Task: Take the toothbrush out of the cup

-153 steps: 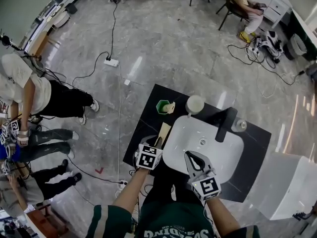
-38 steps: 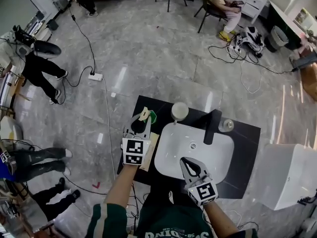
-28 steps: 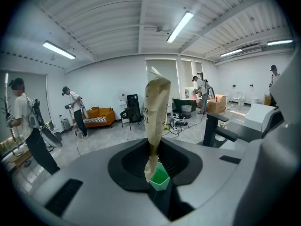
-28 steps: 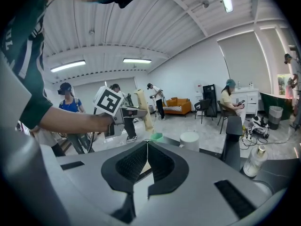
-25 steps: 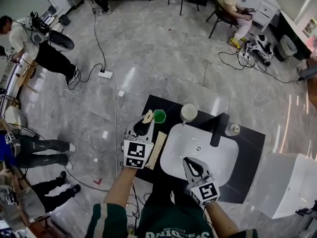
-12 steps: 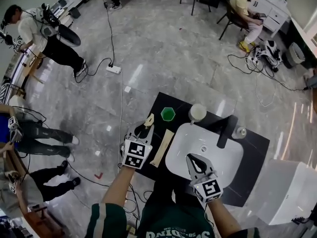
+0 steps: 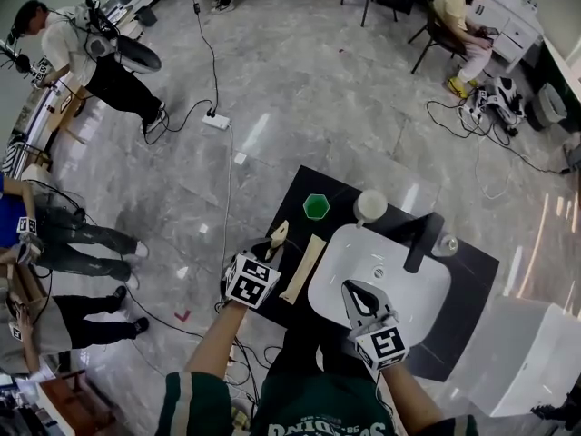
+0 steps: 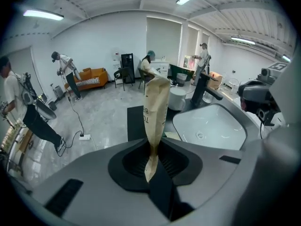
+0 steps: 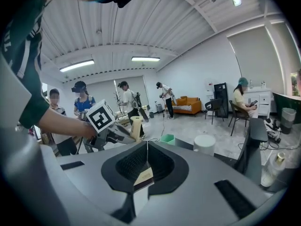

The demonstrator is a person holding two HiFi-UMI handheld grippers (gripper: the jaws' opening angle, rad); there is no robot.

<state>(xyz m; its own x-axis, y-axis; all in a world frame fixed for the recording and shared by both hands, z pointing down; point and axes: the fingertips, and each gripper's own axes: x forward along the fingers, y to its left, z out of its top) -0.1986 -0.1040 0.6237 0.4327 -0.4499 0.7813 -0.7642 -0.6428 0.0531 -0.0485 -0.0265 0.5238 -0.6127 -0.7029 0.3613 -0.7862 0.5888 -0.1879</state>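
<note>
Left tongs [image 7: 270,247] clenched the paper-wrapped toothbrush [image 8: 155,105] by its lower end, and right tongs [image 7: 350,289] hung closed over the near side of the sink [image 7: 404,307]. Removal looked done. The next move would be laying the toothbrush on the counter [image 7: 292,198] beside the other packet [image 7: 303,256]. Only the head view showed the green cup [image 7: 316,206], apparently empty, farther back. The pinch itself showed only in the left gripper view.
</note>
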